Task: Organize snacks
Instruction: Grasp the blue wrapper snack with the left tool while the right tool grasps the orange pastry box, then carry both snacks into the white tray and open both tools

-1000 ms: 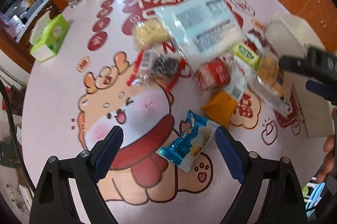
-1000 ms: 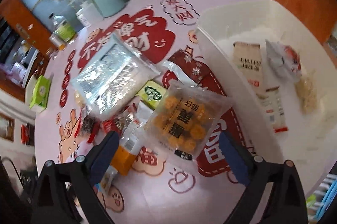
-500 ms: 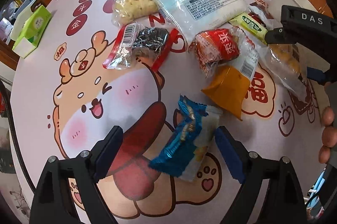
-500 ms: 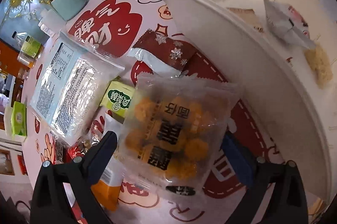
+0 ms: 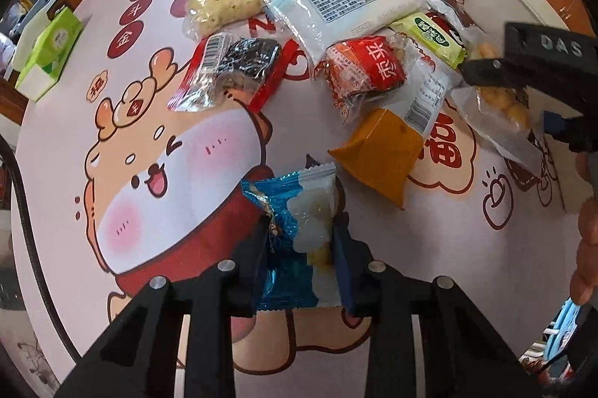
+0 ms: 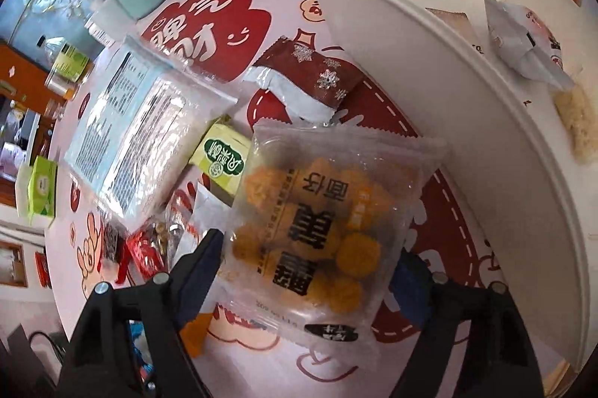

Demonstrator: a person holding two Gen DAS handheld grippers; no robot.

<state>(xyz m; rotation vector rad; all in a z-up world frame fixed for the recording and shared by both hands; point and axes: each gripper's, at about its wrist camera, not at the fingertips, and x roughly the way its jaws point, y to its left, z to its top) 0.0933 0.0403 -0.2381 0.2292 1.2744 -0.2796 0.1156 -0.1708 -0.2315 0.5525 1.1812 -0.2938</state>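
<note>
The left tongs point(image 5: 301, 241) are pressed together on a small blue and white foil snack packet point(image 5: 295, 233), which lies on the cartoon-printed bench point(image 5: 93, 98) near its front edge; the right tongs point(image 6: 310, 248) stand wide with their jaws closing around a clear bag of round golden-yellow puffs point(image 6: 321, 211), both pads right at its sides, though whether they press yet I cannot tell; that bag lies just beside the white plastic bin point(image 6: 429, 69) at the bench's right edge; inside the bin lie a white crinkled packet point(image 6: 523, 42) and a pale clump of snack point(image 6: 575, 121).
</note>
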